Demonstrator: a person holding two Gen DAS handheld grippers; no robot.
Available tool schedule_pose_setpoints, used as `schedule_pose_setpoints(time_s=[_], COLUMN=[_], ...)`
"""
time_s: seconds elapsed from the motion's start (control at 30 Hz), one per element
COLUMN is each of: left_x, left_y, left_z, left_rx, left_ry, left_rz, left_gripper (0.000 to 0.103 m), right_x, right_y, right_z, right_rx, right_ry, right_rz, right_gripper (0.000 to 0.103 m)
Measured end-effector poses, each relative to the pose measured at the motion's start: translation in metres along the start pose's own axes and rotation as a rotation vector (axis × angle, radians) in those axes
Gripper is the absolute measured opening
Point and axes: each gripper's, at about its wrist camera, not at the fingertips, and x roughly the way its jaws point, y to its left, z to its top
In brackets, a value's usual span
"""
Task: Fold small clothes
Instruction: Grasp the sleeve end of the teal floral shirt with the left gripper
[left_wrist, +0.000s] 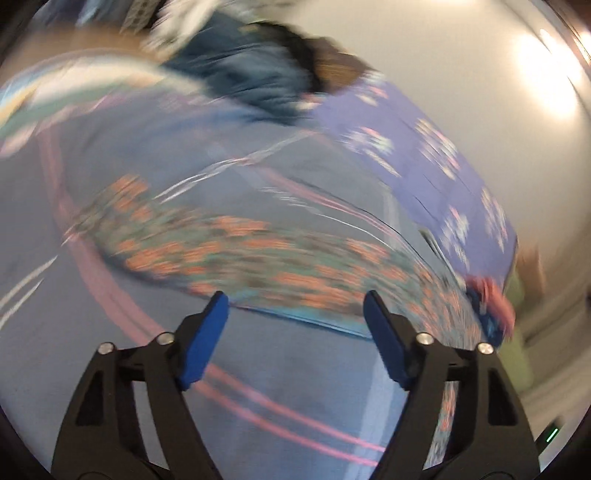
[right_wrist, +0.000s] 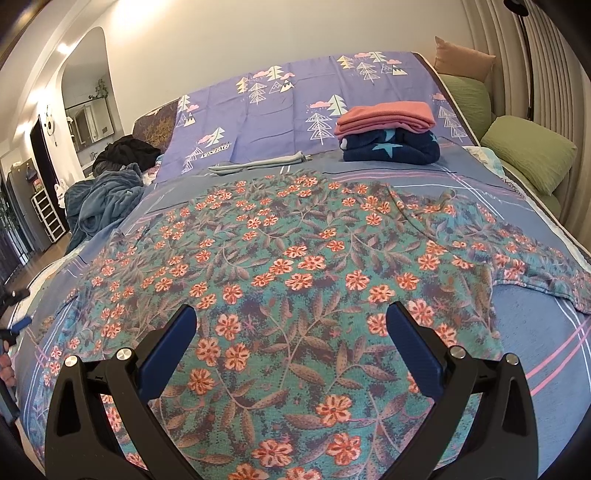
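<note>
Your right gripper (right_wrist: 291, 347) hangs wide and empty over the floral garment (right_wrist: 295, 258) spread flat on the bed (right_wrist: 535, 332); your left gripper (left_wrist: 295, 325) gapes empty too. It's probably soft, light cloth: pinch a hem corner.

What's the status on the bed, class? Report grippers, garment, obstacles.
Left gripper open, empty. Right gripper open over floral garment, spread flat, unfolded. Folded stack behind, clear.
</note>
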Motion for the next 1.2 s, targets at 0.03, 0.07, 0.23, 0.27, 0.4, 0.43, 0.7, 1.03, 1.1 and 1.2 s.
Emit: schedule_pose_setpoints(time_s=[0.03, 0.07, 0.23, 0.27, 0.4, 0.43, 0.7, 1.03, 1.1, 1.2], left_x=[0.000, 0.002, 0.014, 0.017, 0.024, 0.026, 0.049, 0.061, 0.053, 0.041], left_y=[0.015, 0.035, 0.086, 0.089, 0.105, 0.108, 0.124, 0.125, 0.113, 0.091], left_z=[0.004, 0.008, 0.016, 0.018, 0.020, 0.022, 0.041, 0.052, 0.059, 0.067], left_rx=[-0.054, -0.126, -0.300, -0.303, -0.354, -0.363, -0.398, -0.405, -0.362, -0.305], left_ry=[0.006, 0.012, 0.053, 0.058, 0.059, 0.056, 0.054, 0.042, 0.004, -0.031], left_rz=[0.003, 0.007, 0.053, 0.070, 0.119, 0.126, 0.143, 0.161, 0.157, 0.142], left_gripper=[0.070, 0.067, 0.063, 0.063, 0.063, 0.063, 0.055, 0.007, 0.004, 0.004], right_x=[0.000, 0.000, -0.001, -0.001, -0.001, -0.001, 0.000, 0.002, 0.002, 0.002], right_y=[0.000, -0.001, -0.002, -0.002, -0.003, -0.003, -0.003, -0.008, -0.010, -0.014], right_z=[0.000, 0.000, 0.000, 0.000, 0.000, 0.000, 0.000, 0.000, 0.001, 0.001], right_rx=[0.001, 0.002, 0.006, 0.007, 0.009, 0.011, 0.014, 0.033, 0.039, 0.054], right_ry=[0.000, 0.000, 0.001, 0.002, 0.003, 0.003, 0.005, 0.012, 0.013, 0.016], right_rz=[0.001, 0.003, 0.006, 0.005, 0.005, 0.005, 0.005, 0.019, 0.024, 0.039], right_gripper=[0.102, 0.102, 0.102, 0.102, 0.102, 0.102, 0.102, 0.102, 0.102, 0.102])
